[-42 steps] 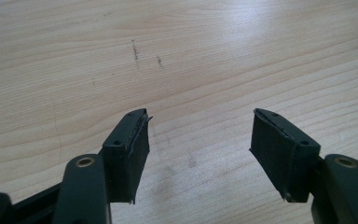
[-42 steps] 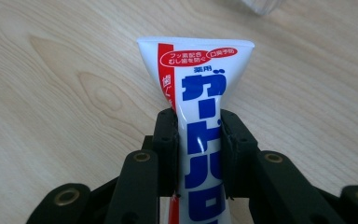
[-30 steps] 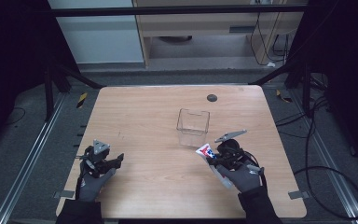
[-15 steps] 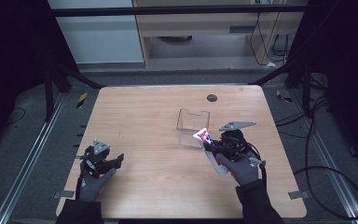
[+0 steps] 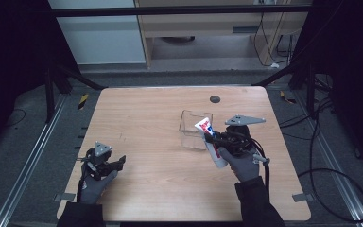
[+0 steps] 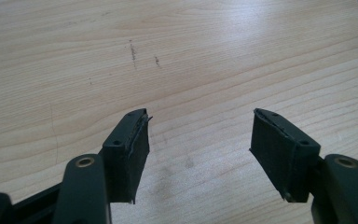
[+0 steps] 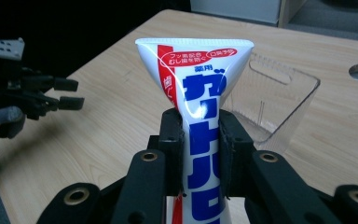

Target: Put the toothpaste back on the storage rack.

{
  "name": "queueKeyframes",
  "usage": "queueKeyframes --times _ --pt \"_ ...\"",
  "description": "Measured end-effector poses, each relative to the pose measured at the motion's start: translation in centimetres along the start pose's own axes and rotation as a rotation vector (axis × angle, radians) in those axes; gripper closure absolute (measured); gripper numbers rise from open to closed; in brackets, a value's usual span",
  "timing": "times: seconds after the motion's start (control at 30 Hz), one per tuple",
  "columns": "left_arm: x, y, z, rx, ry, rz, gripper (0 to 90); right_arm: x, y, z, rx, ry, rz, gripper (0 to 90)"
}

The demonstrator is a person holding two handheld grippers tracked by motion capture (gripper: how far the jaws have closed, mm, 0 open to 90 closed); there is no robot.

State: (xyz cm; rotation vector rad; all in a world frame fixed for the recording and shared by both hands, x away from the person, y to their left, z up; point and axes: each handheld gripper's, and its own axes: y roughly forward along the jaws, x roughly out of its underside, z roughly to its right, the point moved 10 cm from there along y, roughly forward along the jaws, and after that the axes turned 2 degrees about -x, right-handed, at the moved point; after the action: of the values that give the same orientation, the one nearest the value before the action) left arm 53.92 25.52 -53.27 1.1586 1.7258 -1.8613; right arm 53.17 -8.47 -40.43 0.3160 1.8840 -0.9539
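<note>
Lifting the tube (image 7: 200, 121), clamped in the right gripper (image 5: 216, 141), brought it to the bin's (image 5: 194, 130) 4 o'clock rim; left gripper (image 6: 200, 154) gaped wide, empty.

Table (image 5: 146, 118) lit evenly from overhead, surroundings nearly black. Soft shadow under left gripper (image 6: 200, 154) on the wood. Sheen on tube (image 7: 196, 93) past right gripper's jaws; bg slightly soft, high view grainy.

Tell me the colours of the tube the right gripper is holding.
The toothpaste tube is white with blue lettering and red markings, seen best in the right gripper view.
</note>
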Motion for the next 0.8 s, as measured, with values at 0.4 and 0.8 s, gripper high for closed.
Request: queueKeyframes --times 0.4,0.8 --pt "0.0 0.0 0.0 0.0 -0.003 0.0 36.4 -1.9 0.3 0.3 0.012 0.022 0.074 74.5" --pt "0.0 0.0 -0.1 -0.002 -0.005 0.004 36.4 -4.6 1.4 0.5 0.042 0.035 0.172 74.3"
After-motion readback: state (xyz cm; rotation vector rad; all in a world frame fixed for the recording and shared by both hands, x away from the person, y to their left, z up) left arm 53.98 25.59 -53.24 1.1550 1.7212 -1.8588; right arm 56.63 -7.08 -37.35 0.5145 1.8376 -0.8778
